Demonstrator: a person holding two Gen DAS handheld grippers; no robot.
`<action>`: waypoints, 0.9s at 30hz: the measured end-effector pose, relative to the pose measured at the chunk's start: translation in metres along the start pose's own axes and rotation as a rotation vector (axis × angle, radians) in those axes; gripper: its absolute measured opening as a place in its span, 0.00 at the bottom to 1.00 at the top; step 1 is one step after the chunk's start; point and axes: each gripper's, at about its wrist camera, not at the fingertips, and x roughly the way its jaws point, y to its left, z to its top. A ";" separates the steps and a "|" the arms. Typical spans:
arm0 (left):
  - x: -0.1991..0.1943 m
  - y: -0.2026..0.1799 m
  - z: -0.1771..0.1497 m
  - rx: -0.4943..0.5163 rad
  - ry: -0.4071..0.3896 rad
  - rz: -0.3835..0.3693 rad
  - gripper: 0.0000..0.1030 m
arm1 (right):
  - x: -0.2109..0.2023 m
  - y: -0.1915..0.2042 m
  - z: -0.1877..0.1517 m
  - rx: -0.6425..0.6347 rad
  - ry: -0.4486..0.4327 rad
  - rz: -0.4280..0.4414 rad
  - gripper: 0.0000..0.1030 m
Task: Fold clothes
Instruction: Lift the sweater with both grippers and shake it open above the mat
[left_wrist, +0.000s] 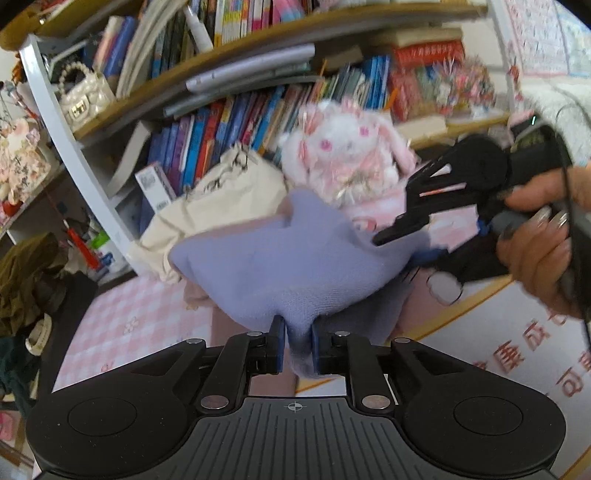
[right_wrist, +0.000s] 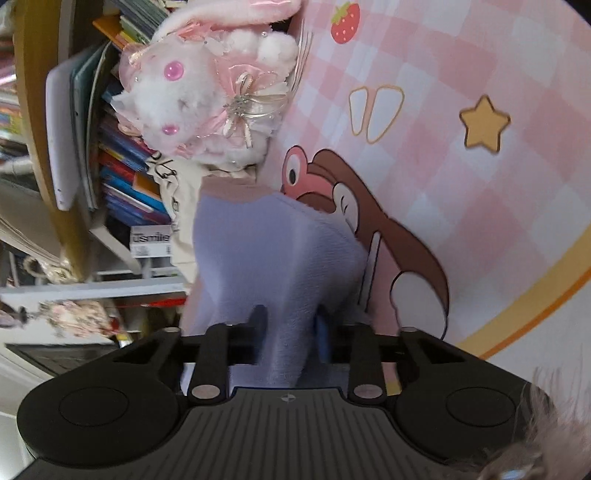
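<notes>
Pinching the lavender cloth (left_wrist: 280, 266) in both grippers, left (left_wrist: 298, 345) and right (right_wrist: 286, 332); only my left view shows my right hand (left_wrist: 543, 240).

Left wrist view: looks forward and down along the left gripper (left_wrist: 298, 345), upright horizon, very close to the lavender cloth (left_wrist: 280, 266) that fills its centre. Faces the bookshelf (left_wrist: 229, 122); the right gripper (left_wrist: 388, 232) enters from its right edge.

Right wrist view: sits on the right gripper (right_wrist: 288, 328), rolled about a quarter turn, so the bookshelf (right_wrist: 122, 177) stands along its left side and the pink checked mat (right_wrist: 461, 177) fills the right. Equally close to the cloth (right_wrist: 266, 258).

Shared: cloth, bookshelf, white plush rabbit (left_wrist: 347, 158) (right_wrist: 199, 99), mat (left_wrist: 140, 325).
</notes>
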 end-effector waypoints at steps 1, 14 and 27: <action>0.005 -0.001 -0.001 0.011 0.021 0.000 0.17 | -0.001 0.000 0.001 -0.009 -0.003 0.000 0.23; -0.029 0.002 0.009 0.068 -0.160 -0.006 0.08 | -0.045 0.028 0.001 -0.125 -0.067 0.109 0.11; -0.197 0.078 0.101 -0.227 -0.828 -0.298 0.08 | -0.181 0.291 -0.031 -0.701 -0.282 0.758 0.10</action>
